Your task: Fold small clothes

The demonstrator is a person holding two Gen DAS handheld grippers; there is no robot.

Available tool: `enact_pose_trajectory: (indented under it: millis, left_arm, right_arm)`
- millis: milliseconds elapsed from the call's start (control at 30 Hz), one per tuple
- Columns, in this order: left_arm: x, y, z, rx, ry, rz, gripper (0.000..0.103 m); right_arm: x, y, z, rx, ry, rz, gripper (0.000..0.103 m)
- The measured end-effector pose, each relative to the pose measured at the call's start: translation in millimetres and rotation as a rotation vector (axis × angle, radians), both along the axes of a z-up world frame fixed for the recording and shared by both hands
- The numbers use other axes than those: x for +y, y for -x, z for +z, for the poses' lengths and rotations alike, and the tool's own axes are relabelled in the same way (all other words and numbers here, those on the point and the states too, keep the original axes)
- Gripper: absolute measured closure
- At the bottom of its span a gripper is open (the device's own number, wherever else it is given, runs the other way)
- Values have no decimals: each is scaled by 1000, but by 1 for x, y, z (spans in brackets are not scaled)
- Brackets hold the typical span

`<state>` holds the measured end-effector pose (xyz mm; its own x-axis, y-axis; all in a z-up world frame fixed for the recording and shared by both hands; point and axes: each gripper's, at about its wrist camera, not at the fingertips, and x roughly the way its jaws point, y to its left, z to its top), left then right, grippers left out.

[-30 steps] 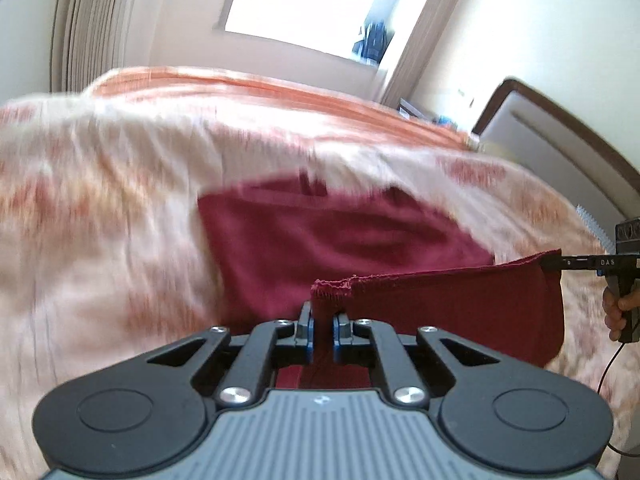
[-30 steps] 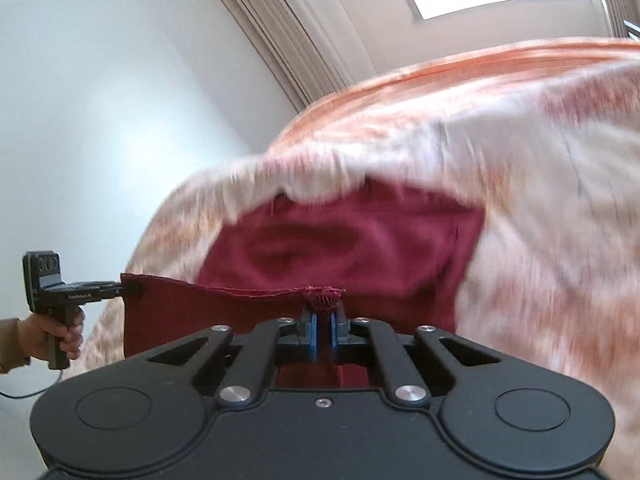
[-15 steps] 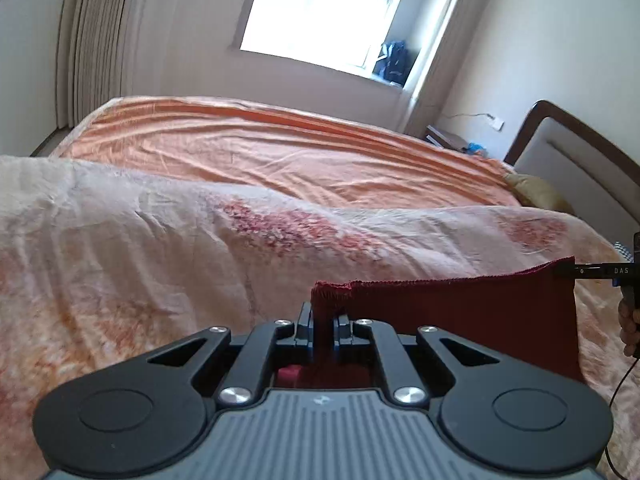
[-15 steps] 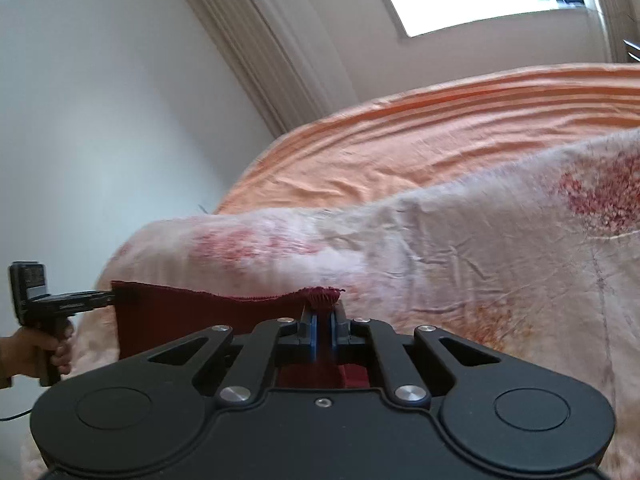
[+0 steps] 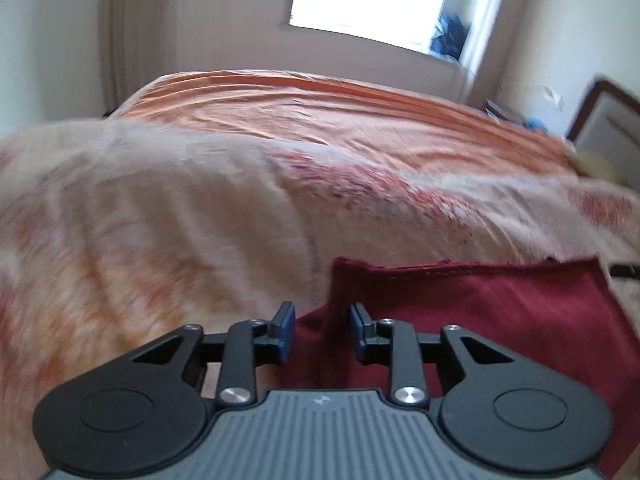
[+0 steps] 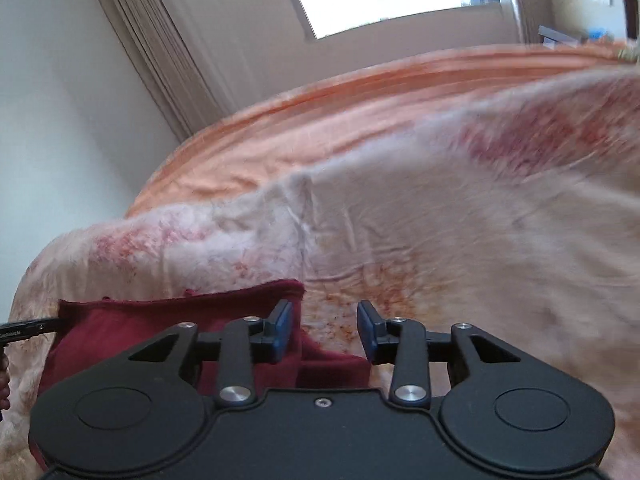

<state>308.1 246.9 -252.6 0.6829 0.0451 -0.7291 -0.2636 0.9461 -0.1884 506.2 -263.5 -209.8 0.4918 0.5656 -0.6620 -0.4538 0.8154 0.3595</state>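
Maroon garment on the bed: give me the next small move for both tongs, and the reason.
Probably draw both tongs straight back, clear of the cloth. The left tongs and right tongs have just been opening, and their pads no longer pinch the maroon garment. It lies doubled over on the floral bedspread, top edge roughly straight, so this fold looks done.
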Motion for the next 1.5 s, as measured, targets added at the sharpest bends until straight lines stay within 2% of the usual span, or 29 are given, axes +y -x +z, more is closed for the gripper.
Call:
enact_pose_trajectory:
  millis: [33, 100, 133, 233, 333, 400, 467, 533, 633, 667, 733, 800, 900, 1033, 1133, 1267, 1500]
  left_arm:
    - [3, 10, 2, -10, 24, 17, 71]
    - [-1, 29, 13, -81, 59, 21, 71]
    - [-7, 38, 18, -111, 73, 4, 71]
    - [-37, 60, 22, -133, 96, -102, 70]
    - [-69, 68, 4, -49, 80, -228, 69]
    - [-77, 72, -17, 59, 56, -260, 69]
    - [-76, 82, -30, 120, -4, -222, 70]
    - [-61, 93, -30, 101, 55, -160, 71]
    - [-42, 111, -20, 65, 104, -86, 71]
    - [-41, 115, -18, 59, 101, -80, 68]
    - [-41, 123, -12, 57, 99, -69, 50]
    - [-39, 127, -19, 80, 124, -58, 49]
    - [-35, 132, -36, 157, 143, -14, 49]
    - [-17, 141, -37, 79, 253, 51, 49]
    - [-4, 132, -38, 46, 293, 46, 49]
    - [22, 101, -47, 20, 397, 38, 49]
    - [46, 56, -65, -2, 553, 54, 49]
  right_arm:
    - [-5, 12, 6, -15, -16, 14, 62]
    - [-9, 38, 15, -36, -58, 51, 60]
    - [-10, 53, 18, -30, -97, 78, 53]
    - [-1, 88, 17, -3, -146, 188, 44]
    - [14, 111, 5, 39, -117, 291, 44]
    - [19, 117, -2, 59, -82, 297, 44]
    - [21, 121, -5, 35, 18, 275, 45]
    - [18, 124, 0, -12, 92, 239, 45]
    - [11, 130, 12, -49, 120, 225, 43]
    - [11, 135, 15, -56, 116, 235, 41]
    - [12, 144, 19, -51, 81, 257, 36]
    - [17, 150, 17, -41, 65, 278, 33]
    - [30, 160, 15, -21, 86, 291, 33]
    - [46, 172, 22, -14, 46, 331, 33]
    - [62, 180, 28, -18, 32, 371, 33]
    - [89, 186, 33, -39, 43, 416, 33]
    - [147, 186, 38, -181, 146, 464, 33]
